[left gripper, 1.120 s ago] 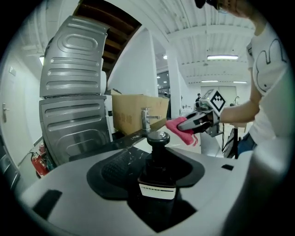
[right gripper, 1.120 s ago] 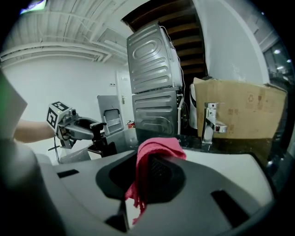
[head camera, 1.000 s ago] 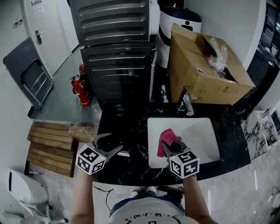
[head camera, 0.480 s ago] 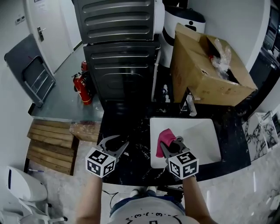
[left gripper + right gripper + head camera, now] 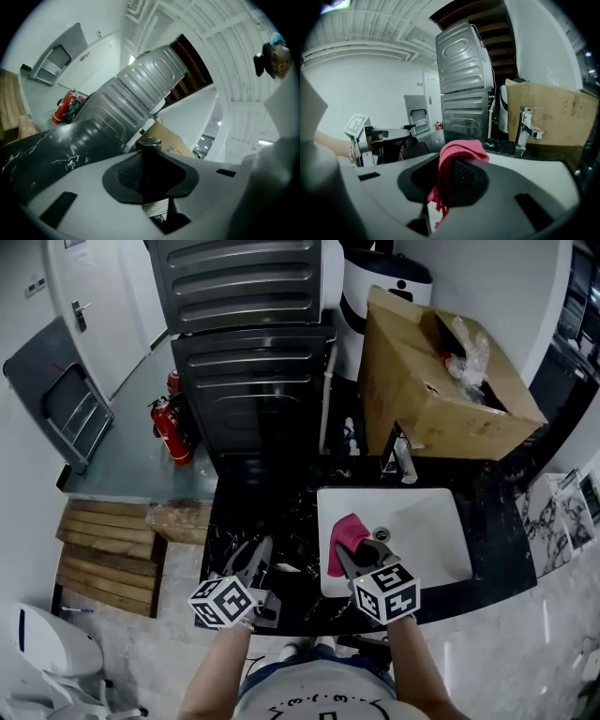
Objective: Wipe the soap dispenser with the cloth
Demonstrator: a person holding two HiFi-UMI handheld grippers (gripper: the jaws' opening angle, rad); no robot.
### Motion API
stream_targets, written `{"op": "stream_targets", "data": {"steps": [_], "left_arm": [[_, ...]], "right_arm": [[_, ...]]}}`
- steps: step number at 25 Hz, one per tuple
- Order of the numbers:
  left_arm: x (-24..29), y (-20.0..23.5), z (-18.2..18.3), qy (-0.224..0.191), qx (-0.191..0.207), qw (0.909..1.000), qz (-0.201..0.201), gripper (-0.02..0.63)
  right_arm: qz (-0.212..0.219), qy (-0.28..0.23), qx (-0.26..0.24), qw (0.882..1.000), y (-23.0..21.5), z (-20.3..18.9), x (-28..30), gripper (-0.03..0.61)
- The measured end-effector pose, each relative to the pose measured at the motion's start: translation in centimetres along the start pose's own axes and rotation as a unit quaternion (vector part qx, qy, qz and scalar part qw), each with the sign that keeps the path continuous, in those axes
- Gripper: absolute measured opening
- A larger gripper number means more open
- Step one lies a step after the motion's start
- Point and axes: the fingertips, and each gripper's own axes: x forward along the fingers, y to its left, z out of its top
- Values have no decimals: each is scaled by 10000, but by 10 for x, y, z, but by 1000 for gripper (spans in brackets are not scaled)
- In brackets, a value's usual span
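The soap dispenser [image 5: 152,161] is a dark bottle with a round cap and a pale label, and it stands between the jaws of my left gripper [image 5: 152,183]. Those jaws are closing and the pads touch the bottle on both sides. In the head view my left gripper [image 5: 257,561] is rolled on its side over the black counter [image 5: 272,512], near the front edge. My right gripper [image 5: 351,555] is shut on a pink cloth [image 5: 344,533] over the left rim of the sink. The cloth [image 5: 459,152] drapes over the jaw pads in the right gripper view.
A white sink [image 5: 431,531] with a chrome faucet [image 5: 401,460] lies right of the grippers. Behind it stands an open cardboard box [image 5: 441,381]. Two stacked dark machines [image 5: 253,334] rise behind the counter. Red fire extinguishers [image 5: 171,432] and wooden slats [image 5: 108,549] are on the floor at left.
My left gripper has rolled onto its side and shifted right towards the sink, and its jaws have narrowed. The right gripper with the cloth has stayed put.
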Motion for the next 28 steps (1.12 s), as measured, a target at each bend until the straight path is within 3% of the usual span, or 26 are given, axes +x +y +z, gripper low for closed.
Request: {"op": "stream_targets", "data": {"steps": [5,8,15,18,28], "left_arm": [[-11,9,0,-191,-86,9993,316,92],[-12,9,0,-189,-29,9992,341,92],[-12,7,0,-121,87,9992,359,92],[-13,10,0,-127,40,9993,354,92],[-13,6,0,-81,229,9994,238,92]], "right_arm": [[188,-23,-87,9998,17,3,1,49],[553,-84,-132,9983,43,9,7,49],[1234,-45,-882,9884,103,19,33,49],[1220,61,-985,9876,105,14,36,49],[680,658,-332,9950,59,-36,32,49]]}}
